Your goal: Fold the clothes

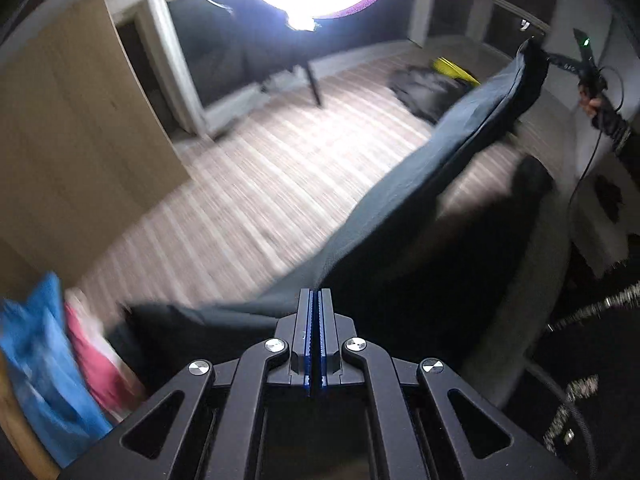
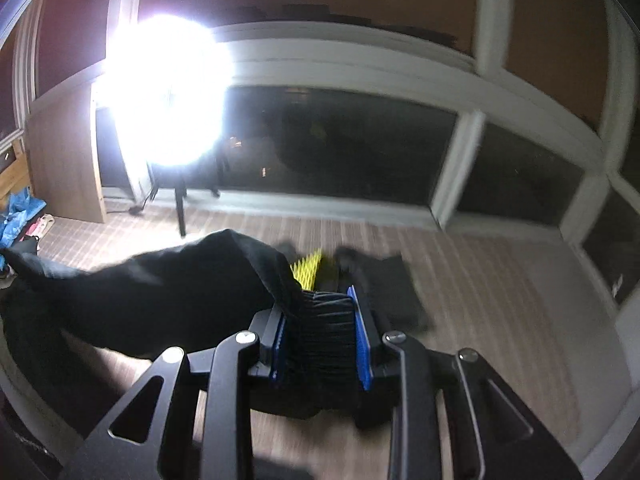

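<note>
A dark garment (image 1: 420, 184) hangs stretched in the air between my two grippers. My left gripper (image 1: 316, 296) is shut on one end of it, blue pads pressed together with cloth pinched at the tips. The other end rises to the right gripper (image 1: 538, 50), seen far off at the upper right. In the right wrist view my right gripper (image 2: 320, 300) is shut on a thick bunched fold of the dark garment (image 2: 160, 292), which trails away to the left.
A bright ring light on a stand (image 2: 168, 96) glares by dark windows (image 2: 340, 148). A dark and yellow pile (image 1: 436, 84) lies on the wooden floor (image 1: 248, 184). Blue (image 1: 36, 360) and pink (image 1: 100, 364) clothes lie at left beside a wooden cabinet (image 1: 72, 140).
</note>
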Action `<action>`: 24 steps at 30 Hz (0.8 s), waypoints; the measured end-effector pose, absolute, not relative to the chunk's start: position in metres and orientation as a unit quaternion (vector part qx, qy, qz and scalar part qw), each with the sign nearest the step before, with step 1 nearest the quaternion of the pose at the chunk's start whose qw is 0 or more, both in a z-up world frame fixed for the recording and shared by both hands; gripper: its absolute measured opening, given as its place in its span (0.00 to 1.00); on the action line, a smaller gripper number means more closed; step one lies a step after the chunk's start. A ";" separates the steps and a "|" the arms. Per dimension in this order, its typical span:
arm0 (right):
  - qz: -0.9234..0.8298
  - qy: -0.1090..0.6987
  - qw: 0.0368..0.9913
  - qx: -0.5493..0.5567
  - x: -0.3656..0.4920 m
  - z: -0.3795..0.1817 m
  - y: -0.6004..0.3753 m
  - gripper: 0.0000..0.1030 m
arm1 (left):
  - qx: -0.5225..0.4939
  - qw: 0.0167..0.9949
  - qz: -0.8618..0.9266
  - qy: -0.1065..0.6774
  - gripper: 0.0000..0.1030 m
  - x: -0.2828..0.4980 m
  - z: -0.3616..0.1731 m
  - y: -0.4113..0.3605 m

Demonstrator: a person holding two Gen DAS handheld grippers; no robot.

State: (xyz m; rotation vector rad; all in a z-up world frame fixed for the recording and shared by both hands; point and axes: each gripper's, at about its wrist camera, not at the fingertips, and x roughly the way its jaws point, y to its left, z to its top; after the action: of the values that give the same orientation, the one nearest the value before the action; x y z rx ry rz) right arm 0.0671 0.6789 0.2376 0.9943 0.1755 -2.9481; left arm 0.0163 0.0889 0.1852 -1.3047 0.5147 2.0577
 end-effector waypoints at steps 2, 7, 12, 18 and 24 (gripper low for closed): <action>-0.947 0.050 -0.002 0.318 0.108 0.210 0.678 0.26 | -0.523 0.328 0.766 0.179 0.02 0.049 0.163 0.088; -0.912 0.021 -0.047 0.406 0.169 0.097 0.687 0.26 | -0.608 0.341 0.697 0.167 0.02 0.115 0.072 0.097; -0.861 0.095 -0.075 0.493 0.196 0.053 0.694 0.39 | -0.614 0.336 0.695 0.163 0.10 0.134 0.065 0.097; -0.860 0.111 -0.070 0.492 0.194 0.096 0.703 0.52 | -0.582 0.254 0.764 0.110 0.11 0.145 0.112 0.032; -0.890 0.112 -0.012 0.441 0.160 0.165 0.648 0.52 | -0.559 0.157 0.810 0.087 0.29 0.166 0.129 -0.044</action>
State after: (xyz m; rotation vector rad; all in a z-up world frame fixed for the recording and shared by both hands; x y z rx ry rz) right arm 0.1604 0.6477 0.1647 1.3970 0.3559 -2.8184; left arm 0.1657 -0.0441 0.1290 -1.5990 0.2500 2.3183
